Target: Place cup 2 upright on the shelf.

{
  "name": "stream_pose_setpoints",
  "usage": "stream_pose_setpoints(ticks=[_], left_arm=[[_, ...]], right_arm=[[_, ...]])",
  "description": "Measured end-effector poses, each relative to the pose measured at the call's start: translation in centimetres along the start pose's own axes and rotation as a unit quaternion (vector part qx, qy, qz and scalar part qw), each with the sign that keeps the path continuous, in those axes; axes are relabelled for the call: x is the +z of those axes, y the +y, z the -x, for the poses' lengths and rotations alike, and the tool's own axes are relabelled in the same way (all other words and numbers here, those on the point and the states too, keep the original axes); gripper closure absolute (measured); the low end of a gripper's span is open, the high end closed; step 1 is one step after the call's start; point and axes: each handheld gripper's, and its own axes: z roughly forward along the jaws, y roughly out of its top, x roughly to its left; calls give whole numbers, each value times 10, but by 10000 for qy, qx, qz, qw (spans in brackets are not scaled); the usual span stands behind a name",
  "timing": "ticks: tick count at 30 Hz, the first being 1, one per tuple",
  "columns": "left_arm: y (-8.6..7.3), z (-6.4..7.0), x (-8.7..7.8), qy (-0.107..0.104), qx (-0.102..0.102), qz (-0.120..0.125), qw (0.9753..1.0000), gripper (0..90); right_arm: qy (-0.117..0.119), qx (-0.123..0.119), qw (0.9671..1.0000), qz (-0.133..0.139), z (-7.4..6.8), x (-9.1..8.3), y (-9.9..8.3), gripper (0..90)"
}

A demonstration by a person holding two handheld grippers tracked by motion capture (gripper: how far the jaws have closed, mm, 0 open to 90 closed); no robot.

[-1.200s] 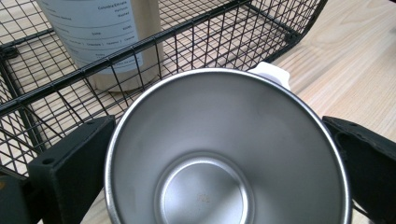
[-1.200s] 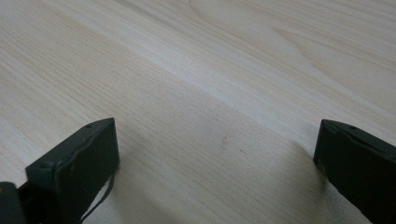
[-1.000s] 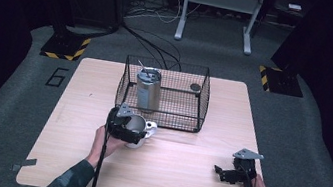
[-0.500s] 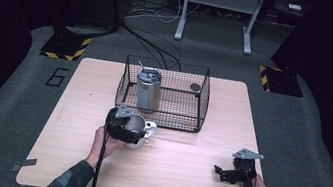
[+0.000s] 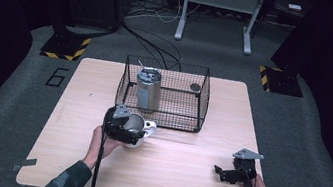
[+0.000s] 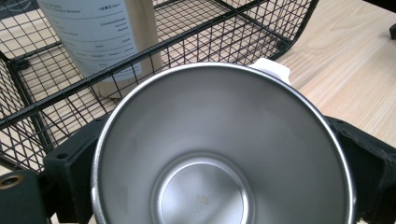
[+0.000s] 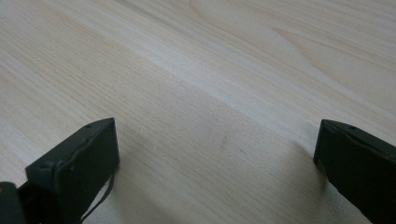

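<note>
A steel cup (image 5: 136,125) with a white handle (image 5: 150,127) sits between the jaws of my left gripper (image 5: 124,130), just in front of the black wire basket (image 5: 199,98). Seen from the left gripper view, the cup (image 6: 219,154) is empty and the black jaws press its sides; its white handle (image 6: 272,70) points toward the basket (image 6: 42,107). Inside the basket stands a tall metal canister (image 5: 148,89), and a small dark round object (image 5: 196,86) lies at the back right. My right gripper (image 5: 225,175) rests low on the table at the front right, open, with bare wood between its jaws (image 7: 215,154).
The wooden table (image 5: 177,171) has open surface between the two grippers. The basket occupies the back middle. Beyond the table lie cables, a metal stand's legs and yellow-black striped floor markers (image 5: 65,47).
</note>
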Motion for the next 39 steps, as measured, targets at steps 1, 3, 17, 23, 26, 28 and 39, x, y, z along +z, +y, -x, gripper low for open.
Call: stream_pose_setpoints(ticks=[1,3,17,23,26,28,39], left_arm=[[0,0,0,0,0,0,10000,59],[2,2,-2,-9,43,7,10000,59],[11,8,-8,-12,102,42,9999,59],[16,10,-11,17,122,65,9999,59],[20,10,-13,-27,142,95,9999,59],[22,11,-14,-43,115,118,9999,59],[31,12,-17,-86,145,167,9997,59]], right_arm=[[0,0,10000,0,0,0,0,0],[3,-4,10000,-4,0,0,0,0],[1,-1,10000,-2,0,0,0,0],[2,-5,10000,-2,0,0,0,0],[2,-4,10000,-2,0,0,0,0],[0,-3,10000,-3,0,0,0,0],[2,-1,10000,-4,0,0,0,0]])
